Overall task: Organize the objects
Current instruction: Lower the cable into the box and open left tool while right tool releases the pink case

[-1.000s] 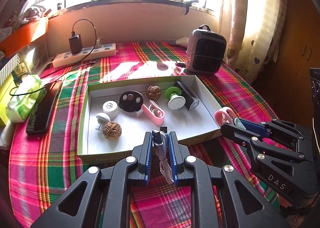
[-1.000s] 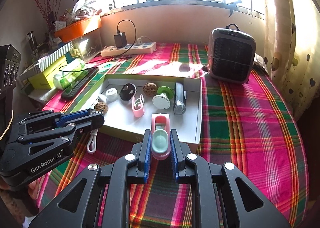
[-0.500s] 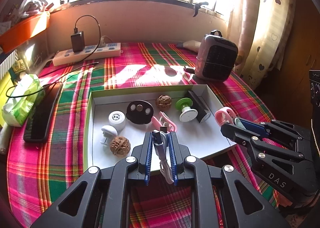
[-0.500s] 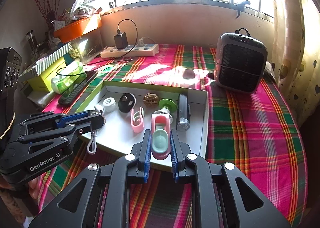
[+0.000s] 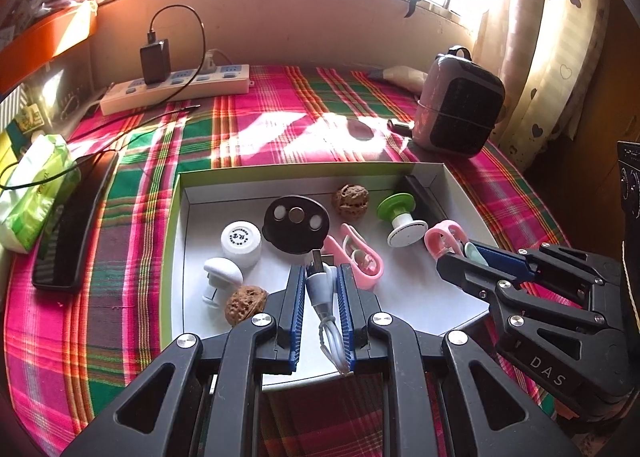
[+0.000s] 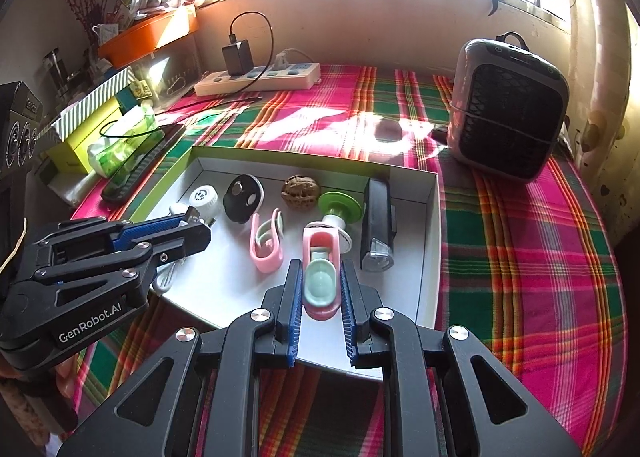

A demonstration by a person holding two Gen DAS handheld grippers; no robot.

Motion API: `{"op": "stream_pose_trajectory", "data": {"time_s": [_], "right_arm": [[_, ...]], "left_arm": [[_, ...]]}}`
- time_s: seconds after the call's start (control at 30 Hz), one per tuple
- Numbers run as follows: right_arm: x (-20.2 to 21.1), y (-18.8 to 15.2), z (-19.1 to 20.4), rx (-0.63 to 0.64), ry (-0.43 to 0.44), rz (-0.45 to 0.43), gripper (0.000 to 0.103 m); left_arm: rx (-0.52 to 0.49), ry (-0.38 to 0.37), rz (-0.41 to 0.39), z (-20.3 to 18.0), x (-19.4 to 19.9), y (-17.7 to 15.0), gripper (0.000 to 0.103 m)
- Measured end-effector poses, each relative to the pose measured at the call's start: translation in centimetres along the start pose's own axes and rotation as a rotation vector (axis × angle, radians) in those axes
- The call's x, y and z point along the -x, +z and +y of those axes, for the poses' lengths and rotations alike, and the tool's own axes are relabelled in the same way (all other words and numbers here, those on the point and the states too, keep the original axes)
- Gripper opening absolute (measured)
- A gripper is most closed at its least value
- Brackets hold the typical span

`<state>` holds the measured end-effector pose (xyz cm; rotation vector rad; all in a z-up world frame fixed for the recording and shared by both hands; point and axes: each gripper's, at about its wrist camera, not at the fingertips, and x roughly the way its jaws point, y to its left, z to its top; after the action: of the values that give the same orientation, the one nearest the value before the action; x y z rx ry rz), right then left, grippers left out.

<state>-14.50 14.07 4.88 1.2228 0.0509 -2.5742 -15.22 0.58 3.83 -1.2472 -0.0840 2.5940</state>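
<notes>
The left gripper (image 5: 320, 281) clamps a cable (image 5: 318, 285); the right gripper (image 6: 320, 281) clamps a pink clip (image 6: 320, 269). Bare floor of the box (image 5: 404, 289) lies directly below and ahead of both, the clip's long axis pointing away.

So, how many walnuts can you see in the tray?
2. One walnut lies near the tray's far wall; the other walnut lies near its front-left corner. None seems hidden.

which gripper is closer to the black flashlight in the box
Right. The right gripper sits just beside the black flashlight; the left gripper hangs across the box, near its opposite side.
</notes>
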Motion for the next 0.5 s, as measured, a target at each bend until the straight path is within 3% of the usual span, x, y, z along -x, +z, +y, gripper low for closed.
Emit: {"op": "stream_pose_trajectory", "data": {"time_s": [0.5], "right_arm": [[-2.2, -0.2, -0.2, 0.007, -0.009, 0.058, 0.019]], "left_arm": [[0.003, 0.006, 0.036, 0.4, -1.7, -0.2, 0.015]]}}
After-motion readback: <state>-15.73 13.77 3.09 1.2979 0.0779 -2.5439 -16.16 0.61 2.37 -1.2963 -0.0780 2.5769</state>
